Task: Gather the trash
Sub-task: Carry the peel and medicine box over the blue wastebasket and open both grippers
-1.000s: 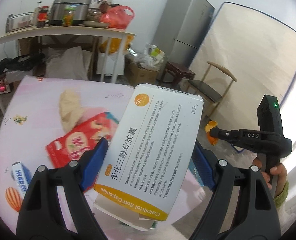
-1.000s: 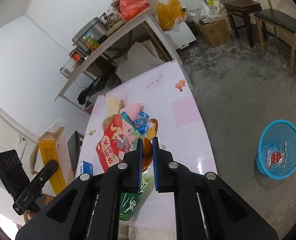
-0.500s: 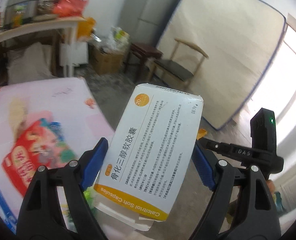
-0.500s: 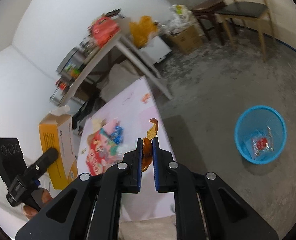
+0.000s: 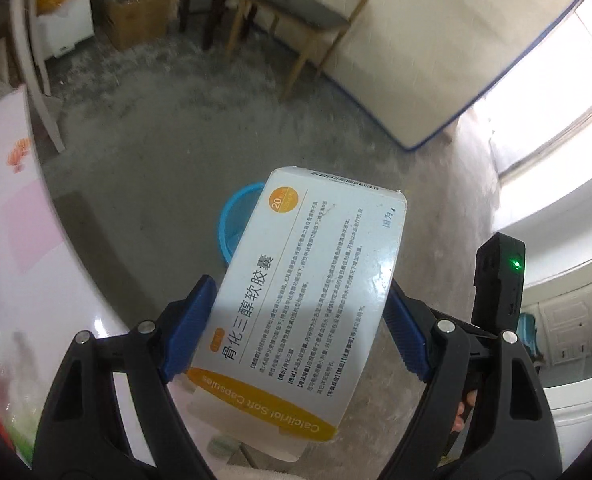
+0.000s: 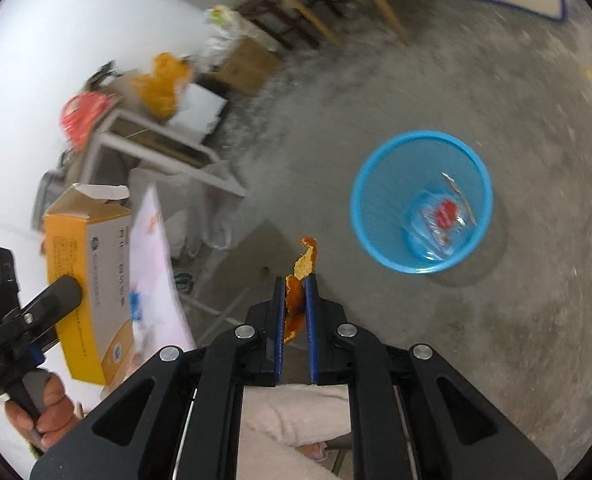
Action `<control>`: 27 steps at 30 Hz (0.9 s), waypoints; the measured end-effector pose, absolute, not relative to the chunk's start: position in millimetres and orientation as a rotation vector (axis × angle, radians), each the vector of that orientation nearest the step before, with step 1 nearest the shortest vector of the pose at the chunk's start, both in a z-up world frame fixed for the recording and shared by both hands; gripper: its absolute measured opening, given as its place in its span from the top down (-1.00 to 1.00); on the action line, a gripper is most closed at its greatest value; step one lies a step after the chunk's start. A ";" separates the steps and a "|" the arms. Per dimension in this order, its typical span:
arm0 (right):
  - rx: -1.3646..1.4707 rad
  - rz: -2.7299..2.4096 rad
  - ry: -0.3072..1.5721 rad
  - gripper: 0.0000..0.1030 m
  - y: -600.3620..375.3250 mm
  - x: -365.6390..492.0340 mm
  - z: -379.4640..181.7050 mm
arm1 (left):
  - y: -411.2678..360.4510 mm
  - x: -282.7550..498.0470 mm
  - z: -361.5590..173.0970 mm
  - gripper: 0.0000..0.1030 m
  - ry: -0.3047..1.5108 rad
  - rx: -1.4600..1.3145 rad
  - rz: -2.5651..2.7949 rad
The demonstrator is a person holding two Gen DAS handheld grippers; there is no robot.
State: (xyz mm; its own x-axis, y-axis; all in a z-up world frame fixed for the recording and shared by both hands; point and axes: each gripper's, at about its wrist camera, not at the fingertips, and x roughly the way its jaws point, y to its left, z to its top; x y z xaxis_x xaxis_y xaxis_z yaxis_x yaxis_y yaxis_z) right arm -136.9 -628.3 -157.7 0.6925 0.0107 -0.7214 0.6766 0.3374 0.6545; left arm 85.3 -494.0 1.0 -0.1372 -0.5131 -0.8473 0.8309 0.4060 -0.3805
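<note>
Gripping the medicine box (image 5: 308, 300) across its broad faces, the left gripper (image 5: 296, 336) has its fingers (image 5: 187, 332) spread wide and pressed on both sides; the carton looks light and hollow, with its end flap loose, so a firm squeeze could dent it, and the mid-body hold seems sensible. It hangs over the floor past the worktop (image 5: 19, 216) edge, in front of the blue basket (image 5: 235, 220). To the right, the right gripper (image 6: 295, 304) pinches a scrap of orange peel (image 6: 302, 276) between nearly closed fingers; thin, limp and brittle, it is best held low. Compared with a second ago, both views have swung from the worktop toward the floor, and the basket (image 6: 420, 200) now sits much closer ahead
</note>
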 end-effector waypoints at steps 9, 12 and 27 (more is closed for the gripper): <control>1.176 -0.726 0.754 -0.03 -721.1 -126.4 -237.5 | -582.9 84.2 -41.7 -0.67 1.200 0.400 -1.120; 1.224 -0.723 0.777 -0.03 -720.4 -132.9 -264.8 | -577.3 85.2 -43.8 -0.67 1.194 0.404 -1.119; 1.136 -0.678 0.797 -0.06 -654.4 -167.6 -243.4 | -437.8 94.5 46.0 -0.67 0.960 0.373 -1.118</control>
State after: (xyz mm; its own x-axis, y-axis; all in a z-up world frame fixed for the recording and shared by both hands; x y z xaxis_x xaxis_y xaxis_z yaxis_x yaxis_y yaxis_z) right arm -167.6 -654.4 -243.4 0.5534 -0.0688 -0.8301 0.8082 0.2855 0.5151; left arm 94.5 -437.8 46.0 0.1077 -0.5872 -0.8022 0.8815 0.4296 -0.1961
